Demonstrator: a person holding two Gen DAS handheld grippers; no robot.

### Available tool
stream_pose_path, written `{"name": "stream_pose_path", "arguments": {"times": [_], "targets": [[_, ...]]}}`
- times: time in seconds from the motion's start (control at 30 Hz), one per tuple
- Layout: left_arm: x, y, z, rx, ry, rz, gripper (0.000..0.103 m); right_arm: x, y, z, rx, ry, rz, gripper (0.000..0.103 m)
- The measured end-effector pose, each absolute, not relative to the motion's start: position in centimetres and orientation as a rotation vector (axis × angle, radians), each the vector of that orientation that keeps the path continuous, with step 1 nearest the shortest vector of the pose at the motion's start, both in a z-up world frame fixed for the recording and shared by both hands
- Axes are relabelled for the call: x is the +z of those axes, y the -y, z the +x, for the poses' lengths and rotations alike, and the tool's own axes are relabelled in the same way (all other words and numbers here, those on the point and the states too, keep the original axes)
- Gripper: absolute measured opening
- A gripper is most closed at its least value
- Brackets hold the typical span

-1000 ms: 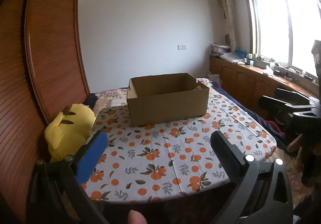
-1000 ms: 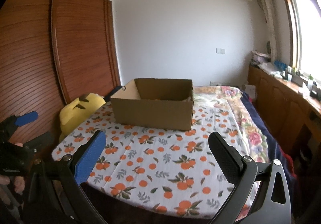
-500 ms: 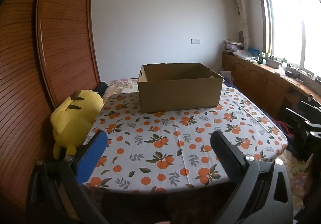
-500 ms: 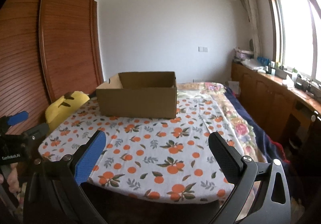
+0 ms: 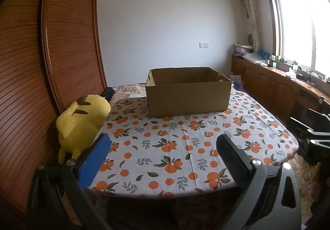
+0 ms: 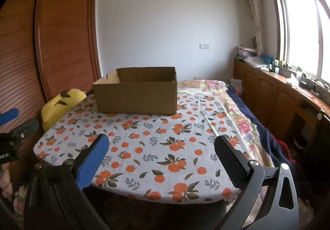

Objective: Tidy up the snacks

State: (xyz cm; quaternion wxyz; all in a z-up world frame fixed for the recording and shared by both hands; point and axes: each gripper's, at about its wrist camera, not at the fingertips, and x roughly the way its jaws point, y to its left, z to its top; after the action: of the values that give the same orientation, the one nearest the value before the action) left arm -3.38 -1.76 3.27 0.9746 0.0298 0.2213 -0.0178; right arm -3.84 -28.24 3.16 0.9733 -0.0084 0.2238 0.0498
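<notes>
Orange-print tablecloth [image 5: 185, 147] fills the fg w/ open cardboard box [image 5: 188, 94] at 12 o'clock, yellow plush [image 5: 82, 120] at 9, both left gripper [image 5: 163, 157] & right gripper [image 6: 160, 156] jaws spread wide, holding nothing.

The cardboard box [image 5: 188, 94] stands open-topped on the far part of the orange-print tablecloth [image 5: 175, 147]. Nearer than the box the cloth lies bare, offering free passage. Left of the box, 1 yellow plush toy [image 5: 80, 124] crowds the table edge against the wooden wardrobe [image 5: 31, 85].
</notes>
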Motion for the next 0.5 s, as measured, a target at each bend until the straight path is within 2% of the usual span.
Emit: {"name": "stream_pose_path", "arguments": {"times": [0.5], "targets": [[3.55, 1.64, -3.50, -0.027, -0.433, 0.064, 0.103, 3.20, 28.51, -3.90, 0.089, -0.445, -0.012, 0.103]]}}
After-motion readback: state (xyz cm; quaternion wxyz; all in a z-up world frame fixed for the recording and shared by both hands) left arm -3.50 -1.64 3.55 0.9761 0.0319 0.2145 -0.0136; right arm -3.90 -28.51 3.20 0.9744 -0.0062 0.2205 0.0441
